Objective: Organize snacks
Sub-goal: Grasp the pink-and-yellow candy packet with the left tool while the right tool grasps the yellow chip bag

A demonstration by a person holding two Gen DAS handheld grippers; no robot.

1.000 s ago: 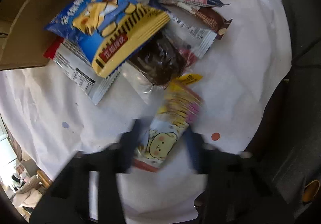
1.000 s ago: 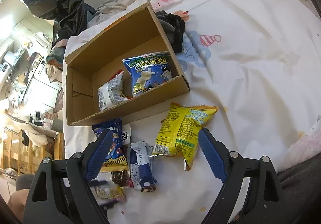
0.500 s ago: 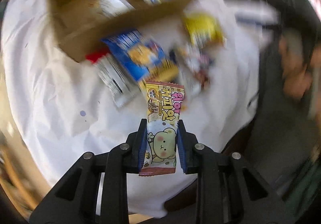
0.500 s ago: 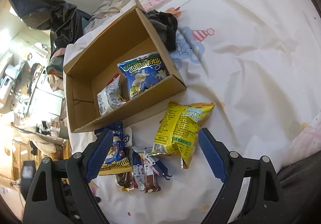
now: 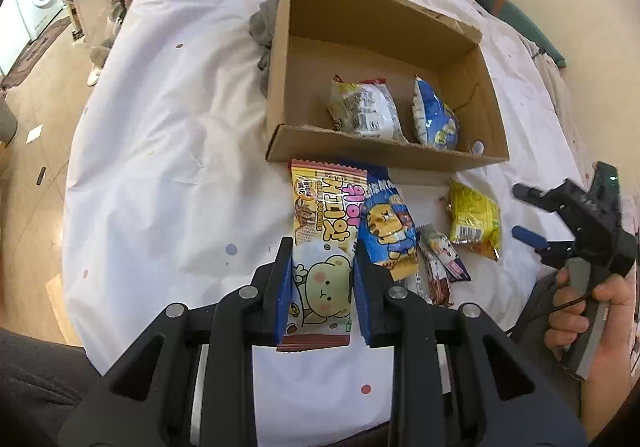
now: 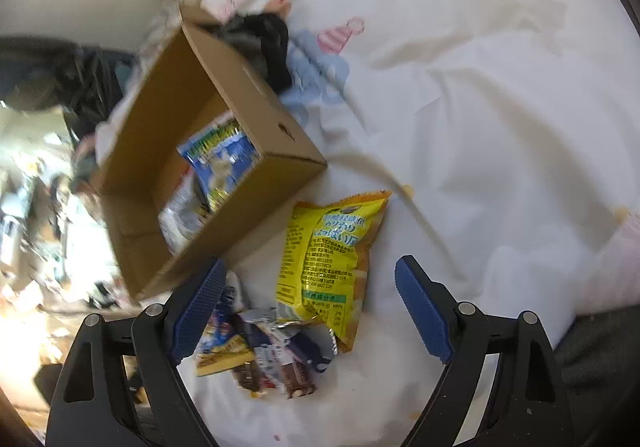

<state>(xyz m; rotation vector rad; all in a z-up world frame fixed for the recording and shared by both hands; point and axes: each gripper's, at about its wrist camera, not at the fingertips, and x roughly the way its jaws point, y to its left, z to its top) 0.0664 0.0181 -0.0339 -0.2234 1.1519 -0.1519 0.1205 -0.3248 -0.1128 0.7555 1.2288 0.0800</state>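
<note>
My left gripper (image 5: 322,247) is shut on a yellow wafer packet with a bear and pink lettering (image 5: 328,207), held above the white sheet just short of the open cardboard box (image 5: 384,155). In the box lie a white-and-yellow packet (image 5: 362,109) and a blue bag (image 5: 434,119). On the sheet in front of the box are a blue bag with a yellow cartoon (image 5: 386,227), a few small bars (image 5: 440,259) and a yellow bag (image 5: 474,217). My right gripper (image 6: 311,267) stands open, hovering over the yellow bag (image 6: 328,247) without touching it.
A dark grey cloth (image 5: 262,27) lies against the box's far left corner. The bed's edge drops to a wooden floor (image 5: 32,127) on the left. A hand (image 5: 608,311) holds the right gripper (image 5: 520,211) at the right. Bare sheet (image 6: 480,107) spreads right of the box.
My left gripper has shut on the bear packet, lifted it off the pile and rolled round to face the box. My right gripper has sunk closer to the yellow bag and tilted.
</note>
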